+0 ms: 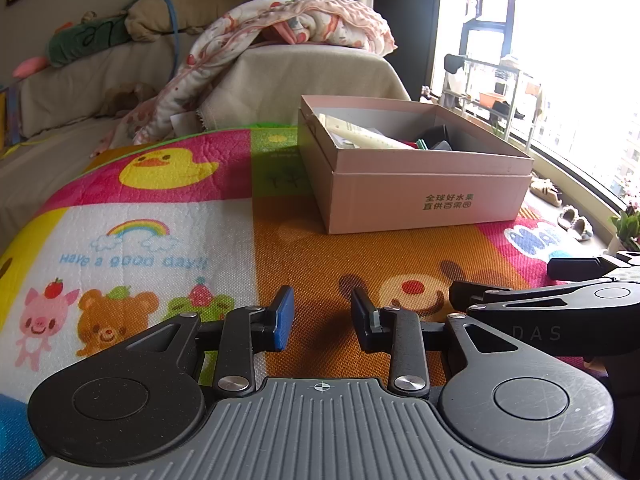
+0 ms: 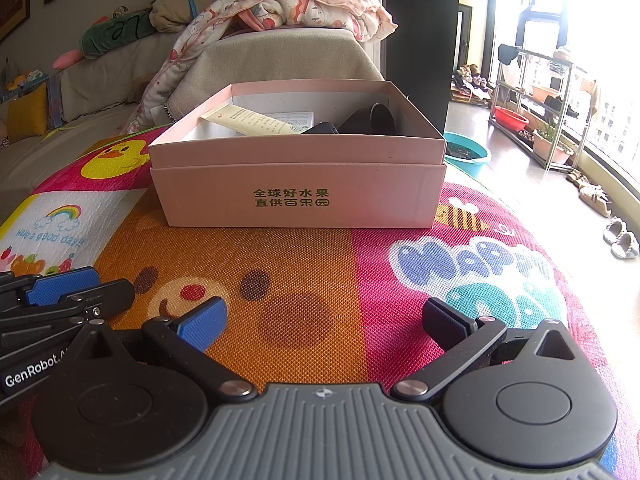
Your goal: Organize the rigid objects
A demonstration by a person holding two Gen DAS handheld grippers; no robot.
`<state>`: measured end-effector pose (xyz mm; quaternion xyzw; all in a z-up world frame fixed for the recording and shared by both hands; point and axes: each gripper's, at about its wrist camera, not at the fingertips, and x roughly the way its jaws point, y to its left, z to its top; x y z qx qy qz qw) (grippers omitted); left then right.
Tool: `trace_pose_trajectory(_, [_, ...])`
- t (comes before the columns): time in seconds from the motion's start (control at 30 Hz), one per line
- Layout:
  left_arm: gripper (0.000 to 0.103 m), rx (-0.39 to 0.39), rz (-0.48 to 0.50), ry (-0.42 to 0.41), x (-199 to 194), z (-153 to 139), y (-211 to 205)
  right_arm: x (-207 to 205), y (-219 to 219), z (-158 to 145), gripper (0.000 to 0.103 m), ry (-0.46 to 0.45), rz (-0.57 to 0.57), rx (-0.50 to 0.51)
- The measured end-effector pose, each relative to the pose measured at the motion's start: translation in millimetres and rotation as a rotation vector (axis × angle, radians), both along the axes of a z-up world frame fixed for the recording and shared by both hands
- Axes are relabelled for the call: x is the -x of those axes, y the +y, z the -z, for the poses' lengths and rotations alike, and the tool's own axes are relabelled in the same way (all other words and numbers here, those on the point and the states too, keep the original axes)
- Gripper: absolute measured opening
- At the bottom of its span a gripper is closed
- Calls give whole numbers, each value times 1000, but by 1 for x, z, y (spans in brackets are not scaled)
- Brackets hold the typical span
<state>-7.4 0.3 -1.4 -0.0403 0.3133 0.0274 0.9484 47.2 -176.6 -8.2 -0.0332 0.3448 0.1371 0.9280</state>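
Observation:
A pink cardboard box with green print stands open on a colourful play mat. Inside it lie a cream tube, a black cylinder and other small items, partly hidden by the walls. My left gripper is open and empty, low over the mat in front of the box. My right gripper is open wide and empty, also in front of the box. Each gripper shows at the edge of the other's view, the right one and the left one.
The play mat covers the surface. Behind it is a beige sofa with a floral blanket and plush toys. To the right are a teal basin, a shelf rack and slippers by the window.

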Motion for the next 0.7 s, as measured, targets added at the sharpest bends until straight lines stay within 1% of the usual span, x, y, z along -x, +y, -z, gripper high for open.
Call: trace_pose_trajectory(0.7, [35,-4,1,1,0,0,0,0,0,0,103,-2,-1,2])
